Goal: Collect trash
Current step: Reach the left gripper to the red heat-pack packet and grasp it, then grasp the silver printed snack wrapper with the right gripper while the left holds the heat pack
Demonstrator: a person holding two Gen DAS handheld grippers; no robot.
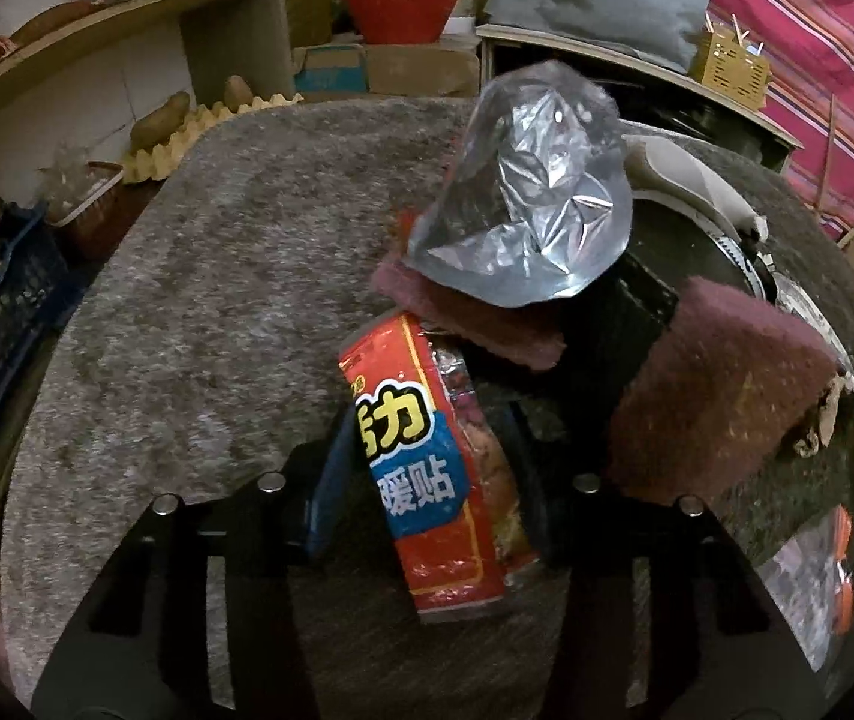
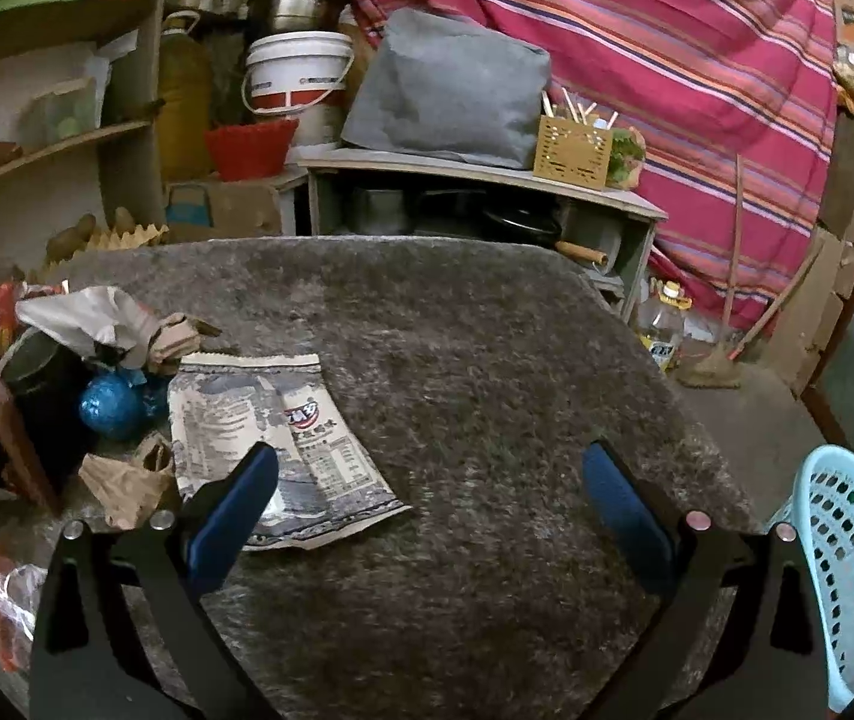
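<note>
— So, where do your tongs stand?
— Your left tongs [image 1: 421,480] pinch the red wrapper [image 1: 427,468] above the table [image 1: 199,312]; your right tongs [image 2: 427,504] gape empty near the printed packet [image 2: 271,438].
— Next?
— Probably drop the wrapper into the dark bin [image 1: 637,312], then take the packet.

Both wrist views close, angled down, sharing table [image 2: 487,360]

Two scouring pads [image 1: 475,318] (maroon), one blue ball [image 2: 110,405].
</note>
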